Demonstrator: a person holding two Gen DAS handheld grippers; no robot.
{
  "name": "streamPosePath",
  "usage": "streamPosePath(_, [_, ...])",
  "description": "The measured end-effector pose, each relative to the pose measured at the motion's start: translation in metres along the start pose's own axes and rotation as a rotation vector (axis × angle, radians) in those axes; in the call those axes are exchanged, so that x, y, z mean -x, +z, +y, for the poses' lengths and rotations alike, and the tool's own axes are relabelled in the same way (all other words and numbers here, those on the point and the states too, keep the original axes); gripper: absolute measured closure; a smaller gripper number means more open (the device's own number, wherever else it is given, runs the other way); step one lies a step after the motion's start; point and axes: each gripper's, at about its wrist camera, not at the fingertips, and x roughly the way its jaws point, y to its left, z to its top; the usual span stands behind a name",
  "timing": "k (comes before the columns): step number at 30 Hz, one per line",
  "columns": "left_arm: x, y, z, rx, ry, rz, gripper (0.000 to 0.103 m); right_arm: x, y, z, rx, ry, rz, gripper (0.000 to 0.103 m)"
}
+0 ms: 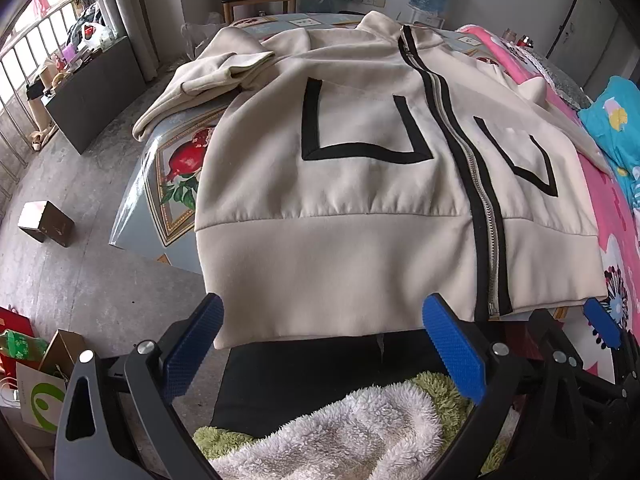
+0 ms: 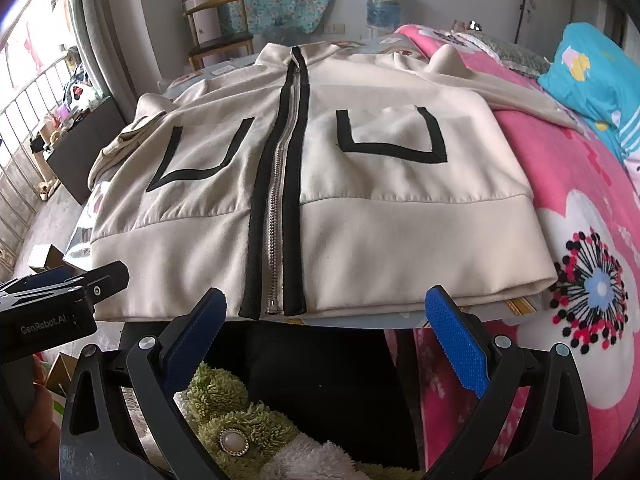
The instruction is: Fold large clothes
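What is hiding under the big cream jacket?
Under the cream jacket peeks a table cover printed with red fruit, and at its right side a pink flowered blanket. Whatever lies beneath its middle is covered.

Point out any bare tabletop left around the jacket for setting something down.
Little. The cream zip-up jacket covers most of the fruit-print table. Bare patches: that strip beside the folded sleeve, and the far edge behind the collar. The right side butts against the pink floral quilt.
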Motion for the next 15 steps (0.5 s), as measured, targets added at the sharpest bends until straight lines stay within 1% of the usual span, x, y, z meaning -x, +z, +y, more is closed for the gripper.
streamPosePath(15, [-0.0047, -0.0008, 0.0015, 0.006, 0.010, 0.011, 0.005, -0.0046, 0.0004, -0.0002, 0.005, -0.008, 0.009, 0.007])
